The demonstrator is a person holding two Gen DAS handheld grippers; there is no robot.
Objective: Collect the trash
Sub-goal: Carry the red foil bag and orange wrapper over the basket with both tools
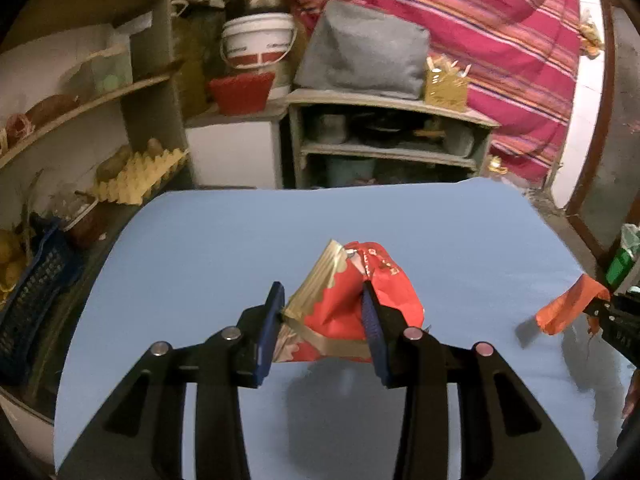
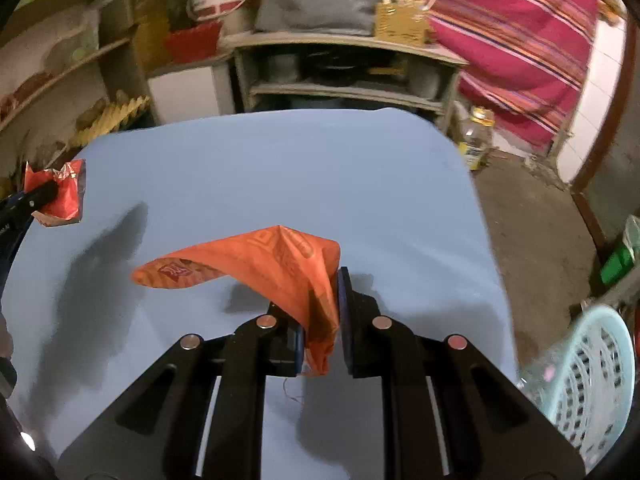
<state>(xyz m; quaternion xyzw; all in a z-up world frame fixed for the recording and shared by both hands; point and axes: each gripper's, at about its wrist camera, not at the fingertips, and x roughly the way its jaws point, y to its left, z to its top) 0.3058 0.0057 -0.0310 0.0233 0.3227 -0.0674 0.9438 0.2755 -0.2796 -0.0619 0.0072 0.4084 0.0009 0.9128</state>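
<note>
My left gripper (image 1: 322, 300) is shut on a crumpled red and gold wrapper (image 1: 344, 312) and holds it above the blue table (image 1: 200, 248). The wrapper also shows at the left edge of the right wrist view (image 2: 60, 192). My right gripper (image 2: 320, 312) is shut on an orange wrapper (image 2: 260, 268), which hangs out to the left above the table (image 2: 280, 168). The orange wrapper shows at the right in the left wrist view (image 1: 568, 308).
A pale blue plastic basket (image 2: 588, 380) stands on the floor right of the table. A bottle (image 2: 476, 136) stands on the floor past the far right corner. Shelves (image 1: 384, 128) with pots, a bucket (image 1: 256, 40) and egg trays (image 1: 136, 176) lie behind and left.
</note>
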